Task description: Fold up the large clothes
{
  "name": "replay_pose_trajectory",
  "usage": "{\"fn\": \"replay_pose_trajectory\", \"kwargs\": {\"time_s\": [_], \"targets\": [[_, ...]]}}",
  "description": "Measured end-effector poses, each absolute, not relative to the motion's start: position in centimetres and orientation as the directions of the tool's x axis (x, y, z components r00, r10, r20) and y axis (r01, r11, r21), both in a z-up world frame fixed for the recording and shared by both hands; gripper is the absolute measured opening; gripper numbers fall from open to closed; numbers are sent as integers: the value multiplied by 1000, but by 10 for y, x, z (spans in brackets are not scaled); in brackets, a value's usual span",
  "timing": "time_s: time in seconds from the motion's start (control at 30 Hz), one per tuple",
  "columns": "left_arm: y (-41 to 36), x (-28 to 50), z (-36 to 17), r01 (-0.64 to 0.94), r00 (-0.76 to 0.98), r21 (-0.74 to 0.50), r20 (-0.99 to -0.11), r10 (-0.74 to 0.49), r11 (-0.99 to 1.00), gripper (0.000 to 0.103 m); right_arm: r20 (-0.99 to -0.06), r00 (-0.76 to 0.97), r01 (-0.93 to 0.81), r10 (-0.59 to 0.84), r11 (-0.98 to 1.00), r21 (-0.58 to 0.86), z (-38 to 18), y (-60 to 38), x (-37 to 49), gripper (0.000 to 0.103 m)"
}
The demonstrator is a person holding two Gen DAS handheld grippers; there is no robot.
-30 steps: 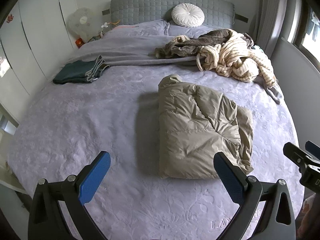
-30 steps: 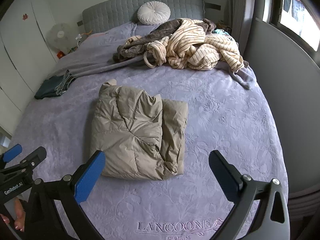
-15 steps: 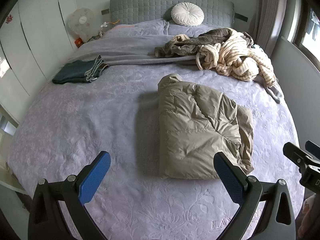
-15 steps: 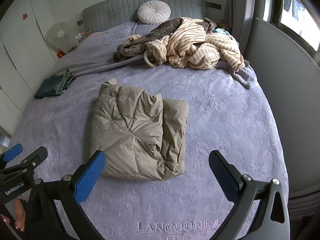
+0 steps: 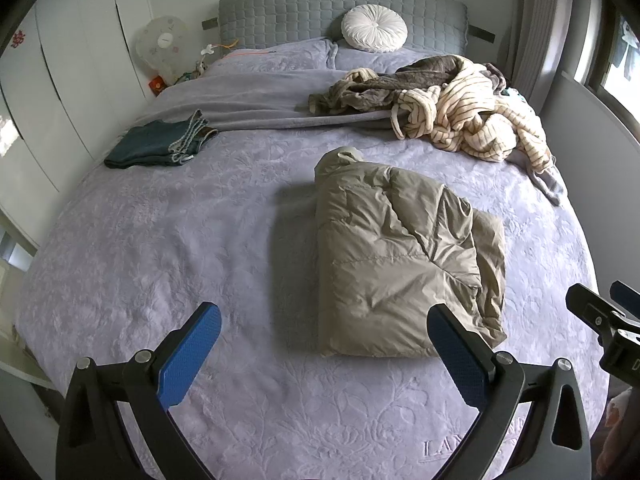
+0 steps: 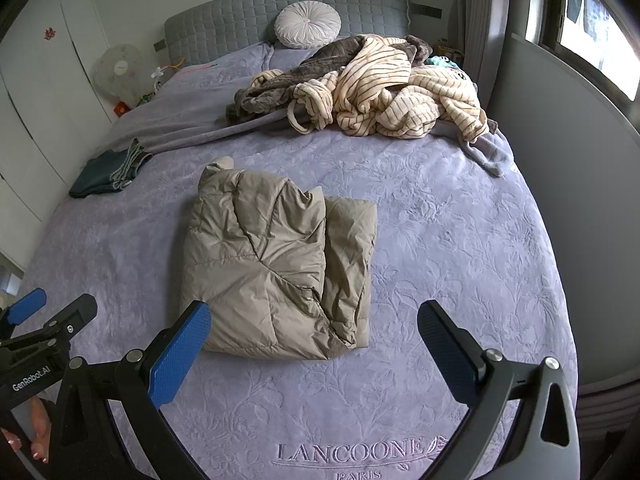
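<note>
Nothing of note has moved since the earlier frames: both grippers hold the same station above the near end of the bed, and the clothes lie as before. On the left gripper (image 5: 324, 330) the jaws are spread wide and grasp nothing; the folded beige puffer jacket (image 5: 400, 264) lies on the lilac bedspread (image 5: 160, 248) just ahead of the right-hand finger, whose tip overlaps the jacket's near edge in the left wrist view. On the right gripper (image 6: 314, 326) the jaws are likewise released and empty; in the right wrist view the jacket lies ahead of the left-hand finger (image 6: 180, 356), extending toward the gap between the jaws. Far ahead of both grippers, near the grey headboard (image 6: 256, 12), sits a heap of unfolded clothes: a cream striped robe (image 6: 400, 96) over a brown garment (image 6: 280, 84). A round white cushion (image 5: 374, 28) leans against the headboard. Folded dark jeans (image 5: 160, 144) lie well ahead and left of the left gripper. Embroidered lettering (image 6: 348, 452) runs below the right gripper's jaws.
</note>
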State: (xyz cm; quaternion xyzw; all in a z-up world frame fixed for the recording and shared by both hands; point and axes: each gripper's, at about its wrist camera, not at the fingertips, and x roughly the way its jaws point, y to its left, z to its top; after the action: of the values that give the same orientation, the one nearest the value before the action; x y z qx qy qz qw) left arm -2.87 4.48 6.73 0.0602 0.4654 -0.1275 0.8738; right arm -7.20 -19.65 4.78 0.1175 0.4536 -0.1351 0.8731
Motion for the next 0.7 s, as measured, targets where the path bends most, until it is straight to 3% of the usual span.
{"fn": "replay_pose_trajectory", "kwargs": {"time_s": [0.7], "targets": [[43,-31,68,275,536,-12,-828,-163,961,103,-824,552,337,-126,938,82,49,-197,-73,103]]}}
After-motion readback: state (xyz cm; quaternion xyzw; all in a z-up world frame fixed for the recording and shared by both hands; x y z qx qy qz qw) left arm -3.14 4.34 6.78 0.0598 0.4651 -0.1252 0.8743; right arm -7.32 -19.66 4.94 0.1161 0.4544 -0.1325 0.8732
